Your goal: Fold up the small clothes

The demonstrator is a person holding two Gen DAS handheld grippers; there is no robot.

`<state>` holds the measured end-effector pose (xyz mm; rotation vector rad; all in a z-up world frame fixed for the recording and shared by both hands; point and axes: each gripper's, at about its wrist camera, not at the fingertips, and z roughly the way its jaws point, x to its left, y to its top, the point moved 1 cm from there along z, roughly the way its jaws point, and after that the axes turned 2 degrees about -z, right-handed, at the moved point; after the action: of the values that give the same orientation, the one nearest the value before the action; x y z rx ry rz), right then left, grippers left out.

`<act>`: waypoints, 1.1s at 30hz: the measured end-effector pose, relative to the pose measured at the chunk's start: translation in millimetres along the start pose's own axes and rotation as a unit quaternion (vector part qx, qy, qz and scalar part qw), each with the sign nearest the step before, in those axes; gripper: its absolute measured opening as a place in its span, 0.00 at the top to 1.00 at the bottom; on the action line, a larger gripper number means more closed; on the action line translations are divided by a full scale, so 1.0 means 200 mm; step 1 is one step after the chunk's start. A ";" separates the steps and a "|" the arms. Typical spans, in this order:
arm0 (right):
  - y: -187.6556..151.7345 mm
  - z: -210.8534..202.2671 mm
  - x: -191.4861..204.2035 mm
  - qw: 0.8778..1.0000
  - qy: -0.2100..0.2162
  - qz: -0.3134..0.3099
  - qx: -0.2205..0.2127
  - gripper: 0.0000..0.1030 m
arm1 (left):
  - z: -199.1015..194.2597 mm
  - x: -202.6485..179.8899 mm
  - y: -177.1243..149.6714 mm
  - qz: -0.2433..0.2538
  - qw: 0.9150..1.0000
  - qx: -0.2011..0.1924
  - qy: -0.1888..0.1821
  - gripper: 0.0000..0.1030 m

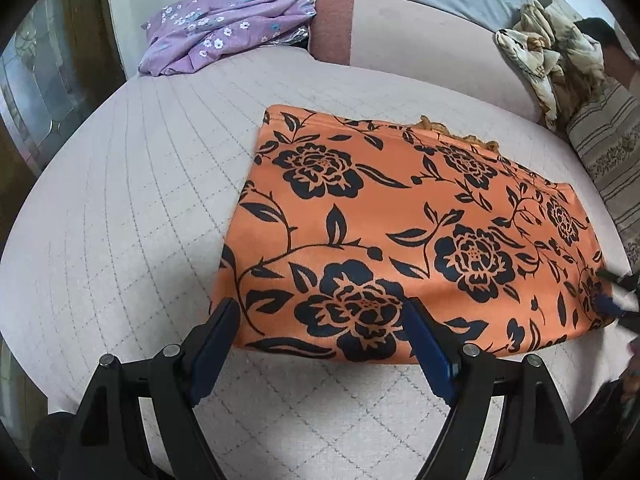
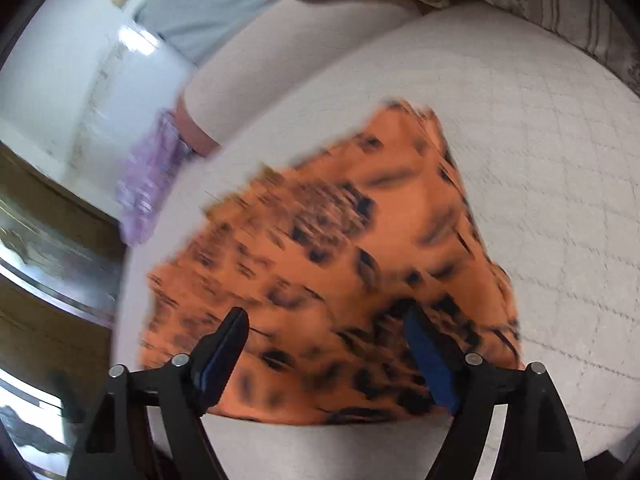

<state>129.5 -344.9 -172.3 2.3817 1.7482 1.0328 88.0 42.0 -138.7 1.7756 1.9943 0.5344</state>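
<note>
Two grippers are hovering over a folded orange garment (image 1: 404, 236) printed with black flowers, which is lying flat on a quilted pinkish bed cover (image 1: 132, 220). Far left in the left wrist view, a lilac floral cloth (image 1: 224, 26) is sitting crumpled at the back edge of the bed, touching a reddish-pink bolster (image 1: 334, 24). Moving right, the left gripper (image 1: 320, 320) is hanging with its blue-padded fingers (image 1: 216, 344) spread wide and released, their tips just over the garment's near edge, nothing between them. Further right, a beige patterned blanket (image 1: 548, 56) is lying bunched beside a striped cushion (image 1: 612, 148). At the far right edge, the right gripper's tips (image 1: 612, 296) are showing at the garment's right corner. In the right wrist view, which is blurring heavily, the right gripper (image 2: 326, 328) is also standing wide apart and released above the orange garment (image 2: 340, 264), gripping nothing, with the lilac cloth (image 2: 148, 184) off to its left.
</note>
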 end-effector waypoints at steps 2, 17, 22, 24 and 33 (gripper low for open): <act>-0.03 -0.01 -0.10 0.998 0.020 0.056 -0.010 0.21 | -0.01 0.00 0.00 0.006 1.000 -0.002 0.002 0.19; -0.01 -0.07 -0.11 0.999 -0.006 0.034 -0.031 0.17 | 0.03 0.05 -0.01 -0.015 1.000 0.006 0.000 0.19; -0.05 -0.06 -0.12 0.999 -0.001 0.021 -0.043 0.17 | 0.03 0.06 -0.01 -0.018 1.000 0.005 0.000 0.19; -0.05 -0.06 -0.13 0.999 -0.001 0.019 -0.043 0.17 | 0.02 0.07 -0.01 -0.020 1.000 0.002 -0.001 0.19; -0.12 -0.17 -0.16 0.998 0.015 0.041 -0.045 0.17 | 0.03 0.02 -0.02 -0.003 1.000 0.006 0.009 0.19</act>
<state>86.5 -375.2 -171.7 2.4133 1.5904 1.1377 88.4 46.6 -145.8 1.7764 2.0189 0.5388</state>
